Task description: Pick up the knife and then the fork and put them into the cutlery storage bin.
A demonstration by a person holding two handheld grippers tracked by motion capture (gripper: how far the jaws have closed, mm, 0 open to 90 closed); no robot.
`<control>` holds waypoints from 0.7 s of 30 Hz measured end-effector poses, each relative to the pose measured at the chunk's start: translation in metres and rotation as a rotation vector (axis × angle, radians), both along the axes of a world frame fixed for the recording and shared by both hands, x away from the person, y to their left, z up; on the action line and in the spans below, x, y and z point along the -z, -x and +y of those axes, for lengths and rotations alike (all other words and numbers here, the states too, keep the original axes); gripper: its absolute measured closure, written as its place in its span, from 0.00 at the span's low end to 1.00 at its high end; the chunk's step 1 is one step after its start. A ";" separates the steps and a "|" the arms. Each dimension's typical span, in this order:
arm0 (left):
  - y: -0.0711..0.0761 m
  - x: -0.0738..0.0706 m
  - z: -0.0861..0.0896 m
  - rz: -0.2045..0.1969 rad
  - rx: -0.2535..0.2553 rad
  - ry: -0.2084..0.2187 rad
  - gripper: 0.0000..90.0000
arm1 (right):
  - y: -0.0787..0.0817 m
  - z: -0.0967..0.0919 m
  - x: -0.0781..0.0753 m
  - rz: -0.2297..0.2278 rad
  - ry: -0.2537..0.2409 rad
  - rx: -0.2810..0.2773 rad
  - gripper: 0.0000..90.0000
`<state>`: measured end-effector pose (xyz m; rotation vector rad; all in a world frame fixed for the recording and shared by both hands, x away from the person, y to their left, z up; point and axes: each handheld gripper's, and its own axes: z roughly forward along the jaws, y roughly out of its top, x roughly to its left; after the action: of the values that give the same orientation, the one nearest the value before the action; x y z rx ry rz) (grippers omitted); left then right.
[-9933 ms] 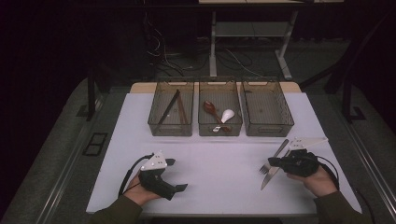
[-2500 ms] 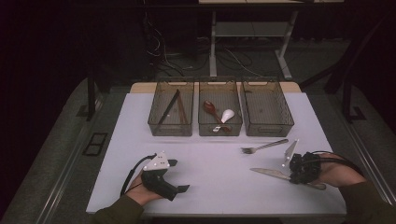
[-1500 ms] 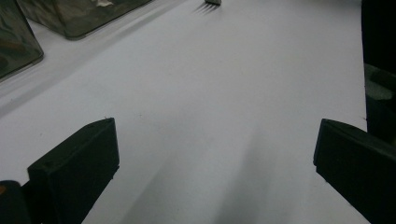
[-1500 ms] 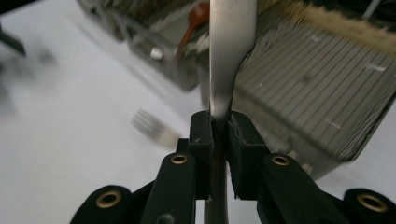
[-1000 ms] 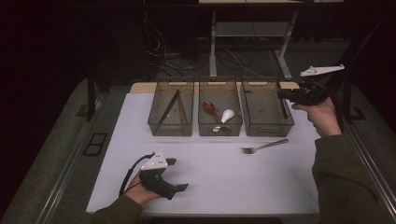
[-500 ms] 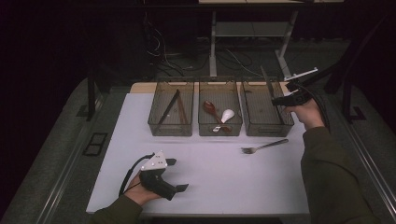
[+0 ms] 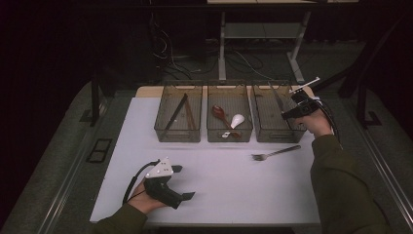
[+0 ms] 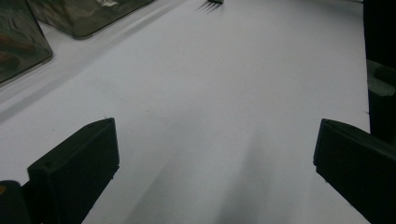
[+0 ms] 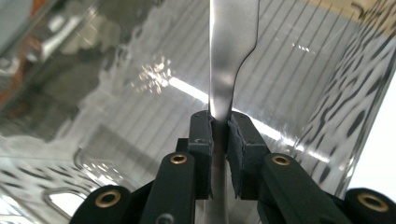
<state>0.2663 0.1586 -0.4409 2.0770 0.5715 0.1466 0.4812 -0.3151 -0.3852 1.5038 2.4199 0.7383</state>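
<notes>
My right gripper (image 7: 286,113) hovers over the right clear bin (image 7: 267,132) at the back of the white table, shut on a metal knife (image 7: 276,96). In the right gripper view the pads (image 9: 202,135) clamp the knife (image 9: 232,56) by its handle, and the blade points into the ribbed bin (image 9: 299,88). A metal fork (image 7: 275,153) lies on the table in front of that bin. My left gripper (image 7: 187,182) rests near the front left edge, open, and its jaws in the left gripper view (image 8: 217,154) stand wide over bare white table.
The left bin (image 7: 178,132) holds dark sticks. The middle bin (image 7: 229,135) holds a red spoon (image 7: 219,112) and a white spoon (image 7: 237,120). The fork's tines (image 8: 212,2) show at the top of the left gripper view. Dark floor surrounds the table.
My right hand has come down and leftward from high above the table's right back corner, bringing the knife over the right bin. The left hand and the fork have stayed put.
</notes>
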 end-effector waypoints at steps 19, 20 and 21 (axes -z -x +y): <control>-0.001 0.000 0.002 -0.001 -0.005 -0.005 0.00 | 0.061 -0.013 -0.031 -0.232 -0.146 -0.078 0.99; -0.001 0.000 0.002 -0.001 -0.005 -0.006 0.00 | 0.067 -0.013 -0.032 -0.240 -0.146 -0.096 0.99; -0.001 0.000 0.002 -0.001 -0.005 -0.006 0.00 | 0.074 -0.012 -0.031 -0.244 -0.145 -0.112 0.99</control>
<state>0.2674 0.1603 -0.4407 2.0813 0.5767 0.1529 0.4074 -0.3269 -0.3539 1.2481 2.3234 1.0736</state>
